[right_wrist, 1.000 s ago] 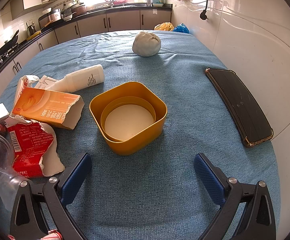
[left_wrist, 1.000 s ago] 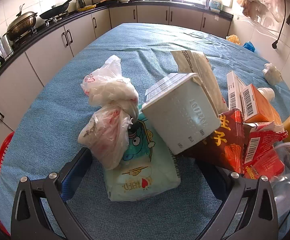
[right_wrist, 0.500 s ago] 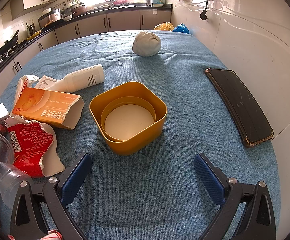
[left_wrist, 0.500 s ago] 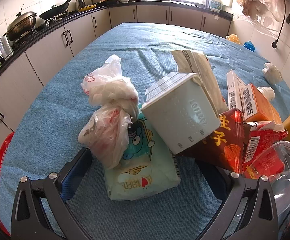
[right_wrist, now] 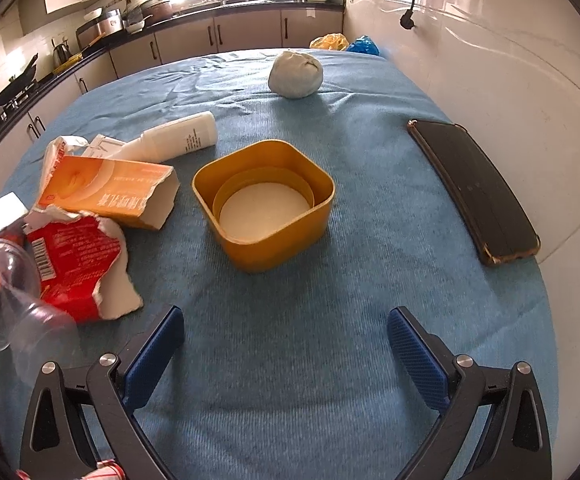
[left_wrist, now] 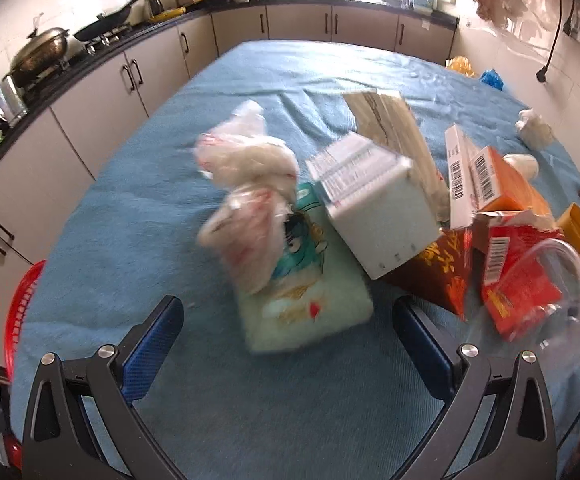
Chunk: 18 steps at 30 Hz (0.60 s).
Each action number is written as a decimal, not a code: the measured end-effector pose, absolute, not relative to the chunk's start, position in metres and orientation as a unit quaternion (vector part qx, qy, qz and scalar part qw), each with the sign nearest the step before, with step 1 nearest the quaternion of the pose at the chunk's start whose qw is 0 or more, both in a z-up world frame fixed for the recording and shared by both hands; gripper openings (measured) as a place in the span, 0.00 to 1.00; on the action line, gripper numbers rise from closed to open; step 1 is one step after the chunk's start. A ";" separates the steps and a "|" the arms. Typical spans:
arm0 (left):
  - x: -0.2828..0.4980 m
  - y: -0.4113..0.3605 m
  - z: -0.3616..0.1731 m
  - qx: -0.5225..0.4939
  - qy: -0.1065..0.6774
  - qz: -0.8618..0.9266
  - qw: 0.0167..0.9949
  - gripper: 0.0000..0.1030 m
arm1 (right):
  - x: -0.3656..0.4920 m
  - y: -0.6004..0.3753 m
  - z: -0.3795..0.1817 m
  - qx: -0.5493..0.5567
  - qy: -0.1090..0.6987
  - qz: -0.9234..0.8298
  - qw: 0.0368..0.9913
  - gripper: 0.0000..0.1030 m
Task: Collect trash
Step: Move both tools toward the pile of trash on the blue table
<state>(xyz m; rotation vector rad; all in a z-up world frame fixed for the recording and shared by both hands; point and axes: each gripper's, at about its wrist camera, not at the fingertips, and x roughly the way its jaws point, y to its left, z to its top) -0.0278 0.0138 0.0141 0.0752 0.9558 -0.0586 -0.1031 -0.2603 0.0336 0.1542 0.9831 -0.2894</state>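
Observation:
A trash pile lies on the blue table. In the left wrist view: a knotted white plastic bag, a pale green cartoon packet, a white carton, a dark red snack bag, a red torn box, an orange box and a clear plastic cup. My left gripper is open, just short of the green packet. In the right wrist view, my right gripper is open before a yellow tub. The orange box, red torn box and clear cup lie left of it.
A white bottle, a grey-white wad and a black phone lie on the table. A red basket sits off the table's left edge. Kitchen counters with pans run along the left and back walls.
The left gripper has pulled back and shifted slightly; its view is now blurred and the pile sits farther from the fingers. The right gripper has not moved. The clear cup has shifted.

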 end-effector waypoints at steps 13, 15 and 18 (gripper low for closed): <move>-0.107 0.057 0.089 -0.005 0.319 0.011 0.948 1.00 | -0.165 -0.235 0.085 0.052 0.395 -0.172 0.901 1.00; -0.118 0.061 0.100 -0.010 0.295 0.019 0.955 1.00 | -0.172 -0.231 0.091 0.048 0.389 -0.177 0.903 1.00; -0.135 0.069 0.116 -0.019 0.262 0.030 0.964 1.00 | -0.185 -0.223 0.099 0.031 0.378 -0.190 0.906 1.00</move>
